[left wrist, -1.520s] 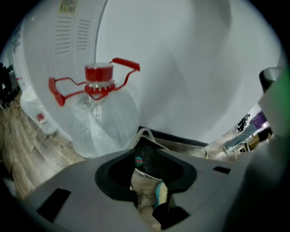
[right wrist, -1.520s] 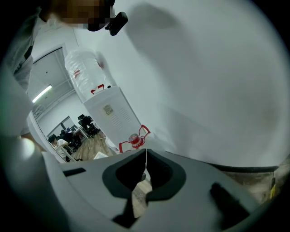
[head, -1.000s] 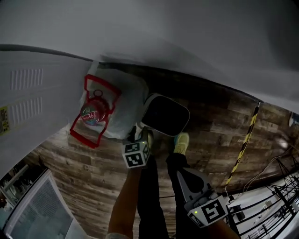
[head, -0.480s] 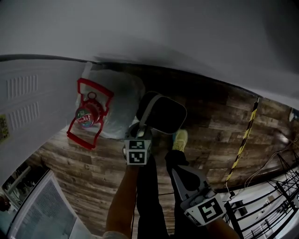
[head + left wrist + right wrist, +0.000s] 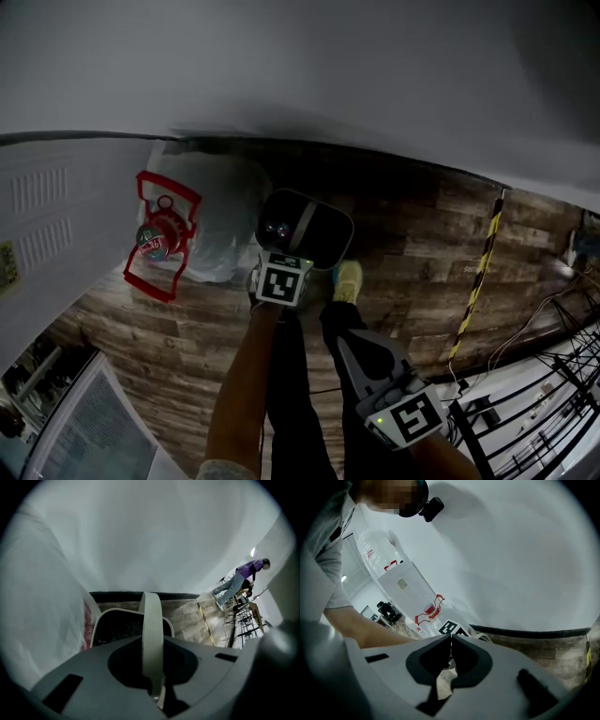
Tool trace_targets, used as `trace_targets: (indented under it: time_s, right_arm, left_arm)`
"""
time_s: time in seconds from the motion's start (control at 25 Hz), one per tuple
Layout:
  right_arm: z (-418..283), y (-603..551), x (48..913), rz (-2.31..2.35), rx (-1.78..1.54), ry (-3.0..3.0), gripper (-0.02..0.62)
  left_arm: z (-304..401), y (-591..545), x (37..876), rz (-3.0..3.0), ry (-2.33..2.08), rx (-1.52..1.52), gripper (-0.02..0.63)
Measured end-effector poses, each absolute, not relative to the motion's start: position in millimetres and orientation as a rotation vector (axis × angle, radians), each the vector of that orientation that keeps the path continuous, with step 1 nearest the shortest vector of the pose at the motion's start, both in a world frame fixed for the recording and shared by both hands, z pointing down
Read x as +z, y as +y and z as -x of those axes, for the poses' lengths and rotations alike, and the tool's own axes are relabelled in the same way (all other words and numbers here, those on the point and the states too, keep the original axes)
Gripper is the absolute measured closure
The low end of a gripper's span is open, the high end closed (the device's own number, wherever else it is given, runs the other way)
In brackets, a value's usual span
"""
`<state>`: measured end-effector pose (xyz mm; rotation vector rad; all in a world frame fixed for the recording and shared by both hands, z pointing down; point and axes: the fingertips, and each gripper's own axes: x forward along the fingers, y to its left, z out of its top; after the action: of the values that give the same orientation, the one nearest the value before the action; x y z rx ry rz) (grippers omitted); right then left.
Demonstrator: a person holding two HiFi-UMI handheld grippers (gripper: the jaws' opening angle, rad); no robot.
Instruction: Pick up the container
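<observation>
Now left gripper (image 5: 157,698) jaws are closing on the container (image 5: 323,234) handle (image 5: 152,634); right gripper (image 5: 451,651) jaws together, empty.

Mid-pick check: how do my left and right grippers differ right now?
Load: the left gripper's fingers are closing on the container's pale handle, which stands between them; the right gripper's fingers are together on nothing.
Place: the left gripper reaches the dark container near the wall; the right gripper hangs beside the person's leg, away from the container.
Shared: each carries a marker cube.
</observation>
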<state>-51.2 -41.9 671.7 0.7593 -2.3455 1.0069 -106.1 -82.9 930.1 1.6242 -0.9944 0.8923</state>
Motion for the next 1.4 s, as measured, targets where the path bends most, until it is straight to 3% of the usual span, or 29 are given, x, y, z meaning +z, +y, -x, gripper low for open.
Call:
trace_targets:
  time_s: [0.32, 0.52, 0.8, 1.4]
  right_arm:
    - [42, -44, 662, -0.788, 1.025, -2.371, 0.571]
    - [28, -41, 667, -0.778, 1.006, -2.361, 0.571]
    - [27, -51, 641, -0.821, 0.999, -2.4, 0.571]
    - [-9, -81, 537, -0.893, 0.853, -2.447, 0.571]
  left_arm:
    - [104, -69, 952, -1.601, -0.954, 1.043, 0.575]
    - [88, -80, 934, -1.665, -0.935, 0.897, 0.592]
    - [76, -58, 926, -1.575, -0.897, 0.928, 0.592]
    - [68, -16, 780, -1.438, -0.887, 0.778, 0.591]
